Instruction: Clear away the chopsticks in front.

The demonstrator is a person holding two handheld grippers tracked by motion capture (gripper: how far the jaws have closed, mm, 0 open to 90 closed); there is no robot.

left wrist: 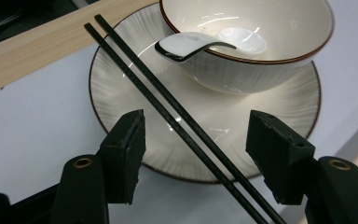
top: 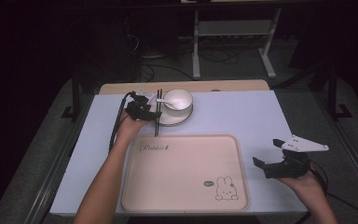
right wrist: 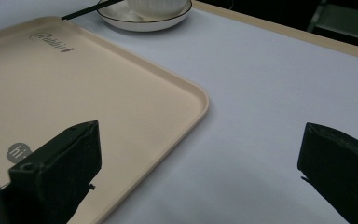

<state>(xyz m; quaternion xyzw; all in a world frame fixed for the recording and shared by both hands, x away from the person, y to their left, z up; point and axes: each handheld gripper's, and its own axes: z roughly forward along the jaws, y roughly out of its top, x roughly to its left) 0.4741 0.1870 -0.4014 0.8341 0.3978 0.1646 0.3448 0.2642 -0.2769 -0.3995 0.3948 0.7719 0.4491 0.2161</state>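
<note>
Two black chopsticks point(top: 157, 112) point(left wrist: 177, 116) lie side by side across the left part of a white ribbed plate point(top: 170, 119) point(left wrist: 279, 100). On the plate stands a white bowl point(top: 177, 99) point(left wrist: 261, 70) with a white spoon point(top: 163, 101) point(left wrist: 191, 44) leaning in it. My left gripper point(top: 144, 109) point(left wrist: 198, 126) hovers low over the plate's near edge. Its jaws straddle the chopsticks, and the pads stand apart from them on both sides. My right gripper point(top: 265, 151) point(right wrist: 200, 128) stands wide open over the table, right of the tray, with nothing between its fingers.
A large beige tray point(top: 186, 139) point(right wrist: 200, 98) with a rabbit print lies near the front of the pale table point(top: 242, 112). A wooden strip point(top: 233, 86) runs along the table's far edge. Beyond it is dark floor with cables and a metal stand.
</note>
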